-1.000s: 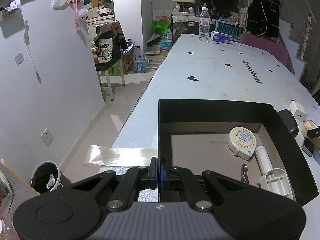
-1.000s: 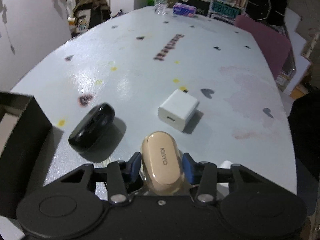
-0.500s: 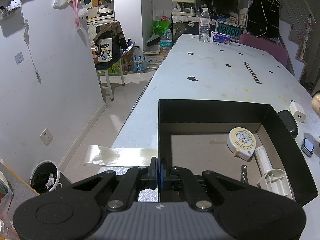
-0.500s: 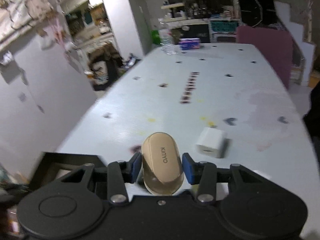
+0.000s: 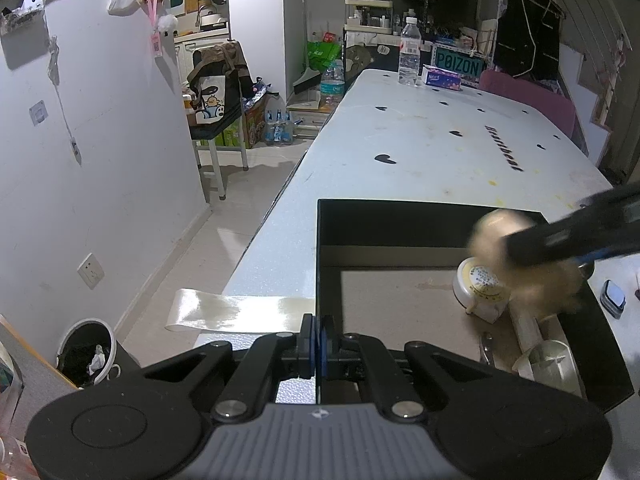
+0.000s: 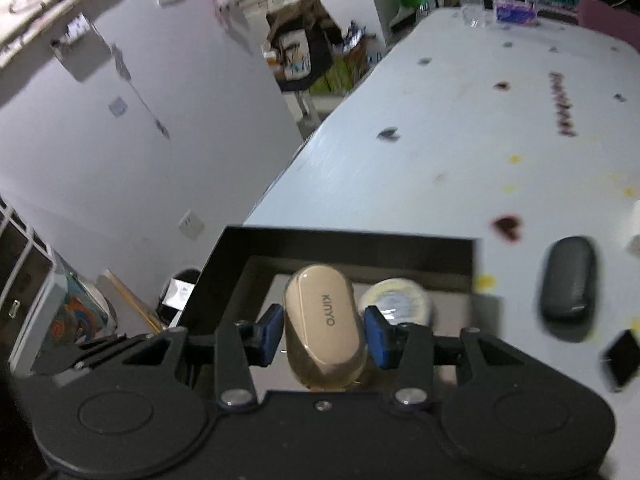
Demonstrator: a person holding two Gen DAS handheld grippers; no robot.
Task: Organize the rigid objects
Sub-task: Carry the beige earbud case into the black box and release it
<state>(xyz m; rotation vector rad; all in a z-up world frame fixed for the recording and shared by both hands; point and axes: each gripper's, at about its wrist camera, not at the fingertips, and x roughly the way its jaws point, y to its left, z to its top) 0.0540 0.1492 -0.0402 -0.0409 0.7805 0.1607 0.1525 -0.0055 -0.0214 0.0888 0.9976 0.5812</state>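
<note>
Beige case: my right gripper [image 6: 324, 330] holds the beige case [image 6: 322, 322] crosswise between its blue pads [image 6: 270, 334], one pad pressed on each long side; the case hangs above the open black box [image 6: 224, 276], over its right half.
Same case, left wrist view: a blurred beige oval [image 5: 496, 232] under my dark right gripper [image 5: 568, 240], above the box's right side.
Right jaws: part-way open, clamped on the case.
Left jaws: my left gripper [image 5: 318, 346] has its pads pressed together on the near-left wall of the black box [image 5: 400, 224], the thin wall standing edge-on between them.
Black box: matt, rectangular, brown card floor, set at the table's [image 5: 420, 132] near-left edge.
Box contents: a round cream tape measure [image 5: 480, 284] by the right wall, a white cylinder [image 5: 528, 328], a translucent white plastic piece [image 5: 552, 360] and a small metal part [image 5: 486, 350] toward the near-right corner.
Beige case, form: smooth, glossy, rounded oblong, lettered KINYO.
Black case: matt dark oval pod [image 6: 568, 280] on the table, just beyond the box's right wall.
Small dark device: flat, shiny-faced [image 5: 614, 294], near the table's right edge.
Table: pale, speckled with dark heart shapes.
</note>
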